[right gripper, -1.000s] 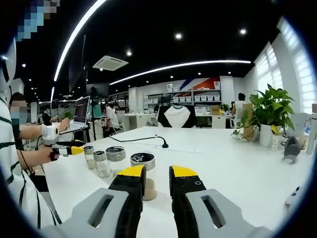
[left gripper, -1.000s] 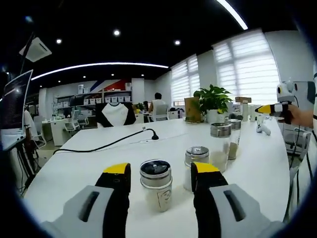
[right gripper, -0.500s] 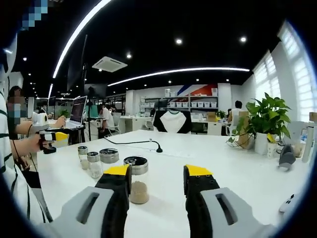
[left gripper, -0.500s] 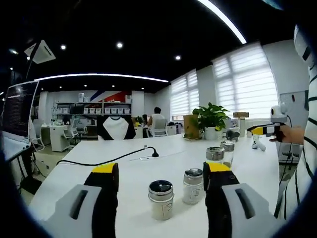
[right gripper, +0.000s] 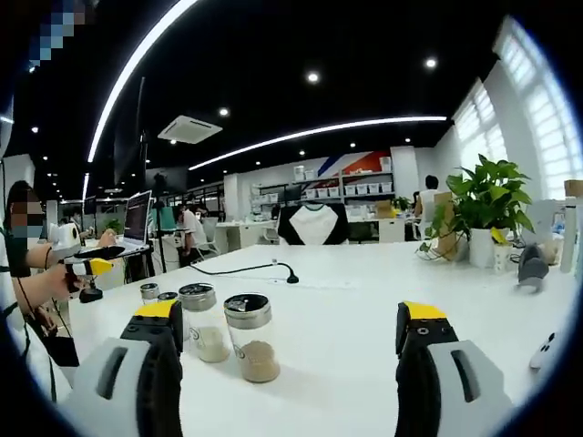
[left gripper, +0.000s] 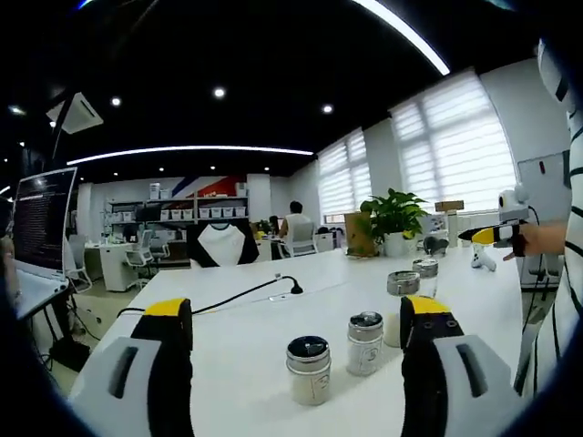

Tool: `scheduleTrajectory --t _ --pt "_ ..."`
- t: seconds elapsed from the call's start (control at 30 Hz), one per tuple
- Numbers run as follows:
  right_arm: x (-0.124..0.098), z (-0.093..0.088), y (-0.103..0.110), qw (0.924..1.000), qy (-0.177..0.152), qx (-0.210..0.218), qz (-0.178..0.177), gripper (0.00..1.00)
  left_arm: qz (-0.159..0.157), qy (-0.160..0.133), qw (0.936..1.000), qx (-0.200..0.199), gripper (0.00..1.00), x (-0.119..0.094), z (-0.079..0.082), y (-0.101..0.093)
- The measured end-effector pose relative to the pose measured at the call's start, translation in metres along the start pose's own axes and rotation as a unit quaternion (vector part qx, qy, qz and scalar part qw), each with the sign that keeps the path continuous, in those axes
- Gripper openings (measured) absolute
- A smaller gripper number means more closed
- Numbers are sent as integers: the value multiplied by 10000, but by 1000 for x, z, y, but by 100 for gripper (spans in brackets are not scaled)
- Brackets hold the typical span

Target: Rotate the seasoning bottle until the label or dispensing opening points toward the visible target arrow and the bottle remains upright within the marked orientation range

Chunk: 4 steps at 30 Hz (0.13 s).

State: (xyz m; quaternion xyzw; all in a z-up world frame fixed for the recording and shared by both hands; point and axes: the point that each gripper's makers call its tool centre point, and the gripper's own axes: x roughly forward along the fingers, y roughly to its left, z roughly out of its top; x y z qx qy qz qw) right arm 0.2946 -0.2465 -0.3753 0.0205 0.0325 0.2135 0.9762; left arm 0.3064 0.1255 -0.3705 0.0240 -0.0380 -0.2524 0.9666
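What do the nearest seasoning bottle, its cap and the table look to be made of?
Nearest seasoning bottle: clear glass or hard plastic, since the tan powder shows through its wall; which of the two I cannot tell. Its cap: likely polished metal, silvery with bright reflections. Table: smooth white top, probably laminate, with a soft sheen. Both grippers, left and right, stand open.

1. Right gripper point(right gripper: 291, 332): jaws spread wide, nothing between the yellow-tipped fingers point(right gripper: 422, 311).
2. Seasoning bottle point(right gripper: 250, 337) upright on the white table point(right gripper: 364, 282), ahead, closer to the left jaw.
3. Second jar point(right gripper: 202, 320) just beyond it, leftward; smaller shaker point(right gripper: 149, 292) farther.
4. Left gripper point(right gripper: 91, 268) far left, hand-held.
5. Potted plant point(right gripper: 485, 214) ahead right.
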Motion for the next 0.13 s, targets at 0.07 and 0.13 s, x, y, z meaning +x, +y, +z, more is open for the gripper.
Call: scheduleTrajectory --t 0.07,0.13 --pt "-1 1 1 10000 -37 -24 11 100 45 -33 10000 -71 100 -3 2 2" --pt "-2 2 -1 10000 -58 -25 -38 100 122 -71 9998 -142 100 -5 4 7"
